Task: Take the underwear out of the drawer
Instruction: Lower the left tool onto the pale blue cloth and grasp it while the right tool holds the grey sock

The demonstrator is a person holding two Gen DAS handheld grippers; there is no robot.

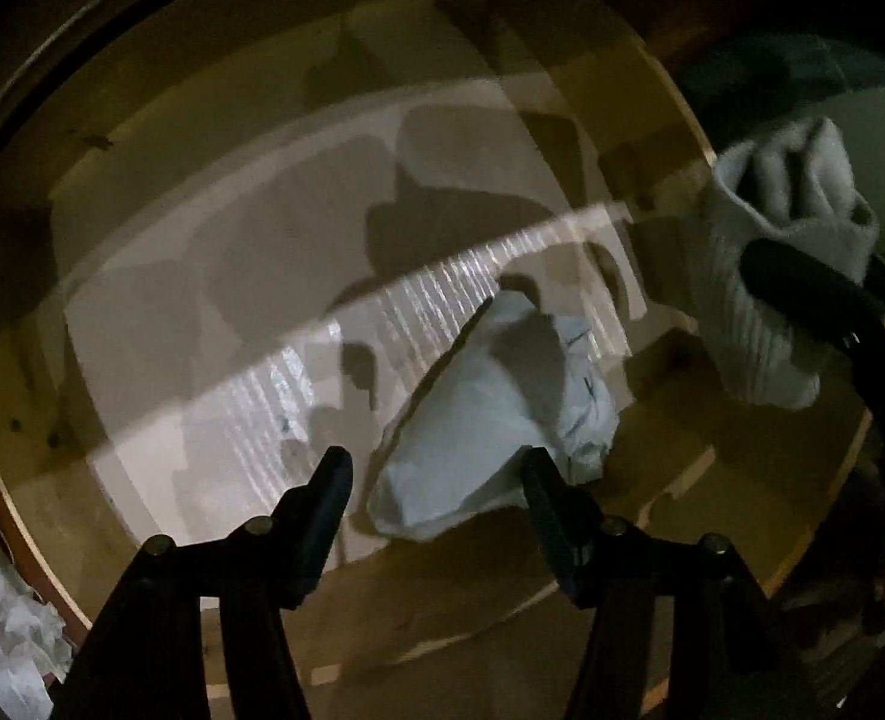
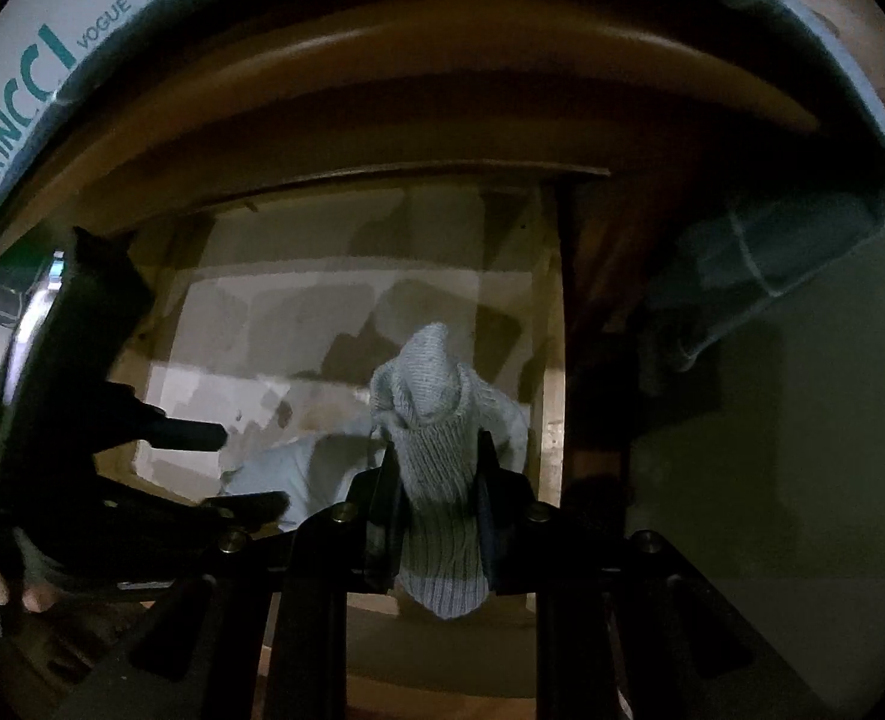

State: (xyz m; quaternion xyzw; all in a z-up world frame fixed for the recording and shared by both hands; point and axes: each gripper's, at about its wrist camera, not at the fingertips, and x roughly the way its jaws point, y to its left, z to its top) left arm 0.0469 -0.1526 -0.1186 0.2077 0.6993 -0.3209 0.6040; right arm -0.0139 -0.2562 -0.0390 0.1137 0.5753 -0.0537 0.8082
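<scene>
The wooden drawer [image 1: 652, 420] stands open, lined with pale paper [image 1: 232, 300]. A crumpled pale blue underwear piece [image 1: 490, 414] lies on the liner. My left gripper [image 1: 436, 468] is open just above its near end, one finger on each side. My right gripper [image 2: 436, 456] is shut on a grey ribbed knitted garment [image 2: 442, 480], which hangs between its fingers over the drawer's right part; it shows at the right of the left wrist view [image 1: 784, 276]. The blue piece also shows in the right wrist view [image 2: 298, 468], next to the left gripper [image 2: 244, 468].
The drawer's wooden sides [image 2: 550, 360] and the cabinet edge [image 2: 382, 138] overhang above. A white box printed with teal letters [image 2: 28, 72] sits on top at the left. White crumpled cloth [image 1: 4, 630] lies outside the drawer at lower left.
</scene>
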